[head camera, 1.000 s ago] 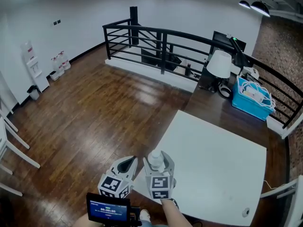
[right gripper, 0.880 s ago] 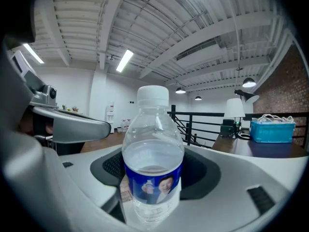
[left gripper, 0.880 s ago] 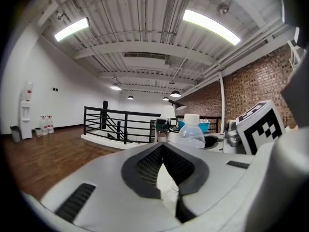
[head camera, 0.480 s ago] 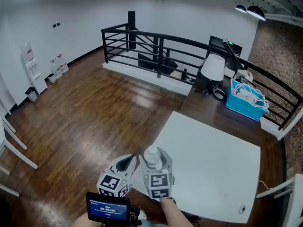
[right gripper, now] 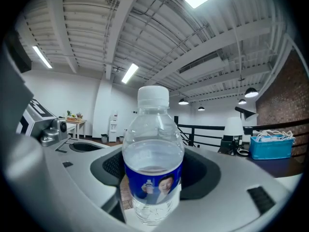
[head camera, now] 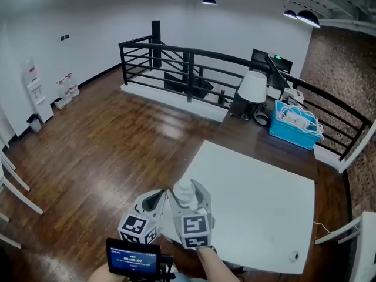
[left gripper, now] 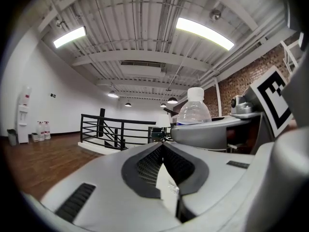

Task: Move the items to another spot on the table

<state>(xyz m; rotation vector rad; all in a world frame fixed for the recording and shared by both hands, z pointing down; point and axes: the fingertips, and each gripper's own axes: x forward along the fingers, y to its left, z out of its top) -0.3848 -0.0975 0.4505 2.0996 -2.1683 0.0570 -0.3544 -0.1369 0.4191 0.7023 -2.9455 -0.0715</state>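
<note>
- The white desk (head camera: pixel 252 198) spreads ahead and to the right, offering open surface for a new spot.
- The right hand-held gripper (head camera: pixel 189 201) clamps the water bottle (right gripper: pixel 153 163) by its body for an upright carry.
- The left hand-held gripper (head camera: pixel 157 201) is closed and empty beside it.
- The water bottle is over the desk's near-left corner, probably lifted.

Left gripper (head camera: pixel 160 198) closed, right gripper (head camera: pixel 188 192) clamped

We see a black railing (head camera: pixel 189 75) crossing the wooden floor (head camera: pixel 100 140). Against the railing's right stretch sit a white lamp (head camera: pixel 254 87) and a blue basket (head camera: pixel 289 135) of cables; a water dispenser (head camera: pixel 35 93) stands well to its left.
</note>
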